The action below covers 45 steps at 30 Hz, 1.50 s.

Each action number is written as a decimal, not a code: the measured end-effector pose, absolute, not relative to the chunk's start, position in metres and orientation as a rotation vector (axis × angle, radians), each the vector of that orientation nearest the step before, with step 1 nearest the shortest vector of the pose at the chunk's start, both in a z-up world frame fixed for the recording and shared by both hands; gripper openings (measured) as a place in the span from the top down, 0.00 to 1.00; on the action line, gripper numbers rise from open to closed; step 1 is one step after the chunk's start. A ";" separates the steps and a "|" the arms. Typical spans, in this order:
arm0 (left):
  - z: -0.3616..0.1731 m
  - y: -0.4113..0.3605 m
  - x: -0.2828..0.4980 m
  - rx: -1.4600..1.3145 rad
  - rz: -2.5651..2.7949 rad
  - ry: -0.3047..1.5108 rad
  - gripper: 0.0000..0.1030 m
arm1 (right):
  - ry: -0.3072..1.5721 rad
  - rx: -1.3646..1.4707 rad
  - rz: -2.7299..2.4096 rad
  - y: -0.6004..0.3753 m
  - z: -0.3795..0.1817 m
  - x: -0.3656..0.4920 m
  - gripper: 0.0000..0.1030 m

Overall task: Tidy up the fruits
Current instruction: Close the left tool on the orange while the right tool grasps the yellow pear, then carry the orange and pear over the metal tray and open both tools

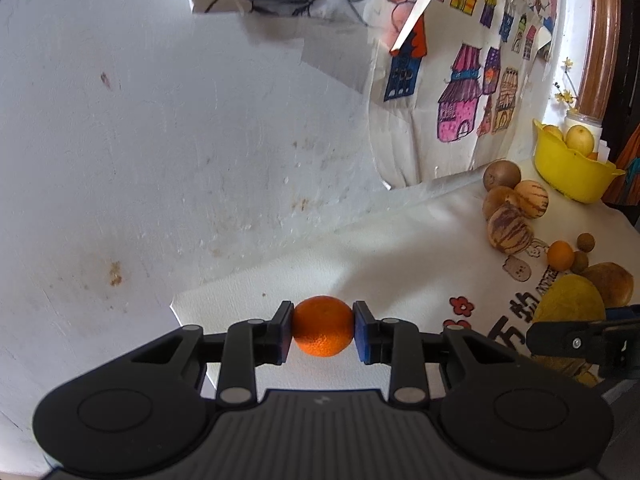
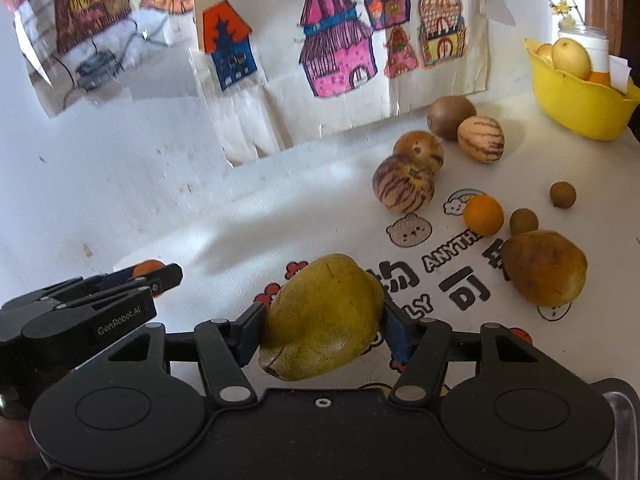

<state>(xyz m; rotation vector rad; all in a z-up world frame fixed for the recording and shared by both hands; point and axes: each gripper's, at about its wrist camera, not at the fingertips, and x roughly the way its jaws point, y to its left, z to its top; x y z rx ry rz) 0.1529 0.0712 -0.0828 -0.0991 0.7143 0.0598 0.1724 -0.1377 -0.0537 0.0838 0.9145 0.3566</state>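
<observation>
My left gripper (image 1: 323, 330) is shut on a small orange mandarin (image 1: 323, 326) near the table's left end; it also shows in the right wrist view (image 2: 152, 276), at the left. My right gripper (image 2: 324, 320) is shut on a yellow-green pear (image 2: 320, 316), held just above the printed cloth. That pear shows in the left wrist view (image 1: 568, 304) at the right. A yellow bowl (image 2: 576, 100) at the far right holds yellow fruit (image 2: 570, 58).
Loose fruit lies on the cloth: a kiwi (image 2: 450, 116), striped melons (image 2: 480, 138) (image 2: 402, 190), a small orange (image 2: 483, 214), a brown pear (image 2: 544, 266), two longans (image 2: 563, 195). Drawings (image 2: 340, 60) hang on the white wall behind.
</observation>
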 end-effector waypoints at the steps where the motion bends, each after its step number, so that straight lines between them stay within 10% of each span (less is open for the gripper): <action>1: -0.080 0.070 0.152 -0.097 0.056 0.711 0.67 | 0.903 0.087 0.357 -0.139 -0.049 0.169 0.39; 26: -0.008 -0.023 0.044 -0.048 -0.163 0.609 0.67 | 0.740 0.104 0.253 -0.238 0.037 0.030 0.38; 45: -0.047 -0.053 -0.013 -0.008 -0.207 0.743 0.67 | 0.823 0.090 0.216 -0.266 -0.013 -0.019 0.38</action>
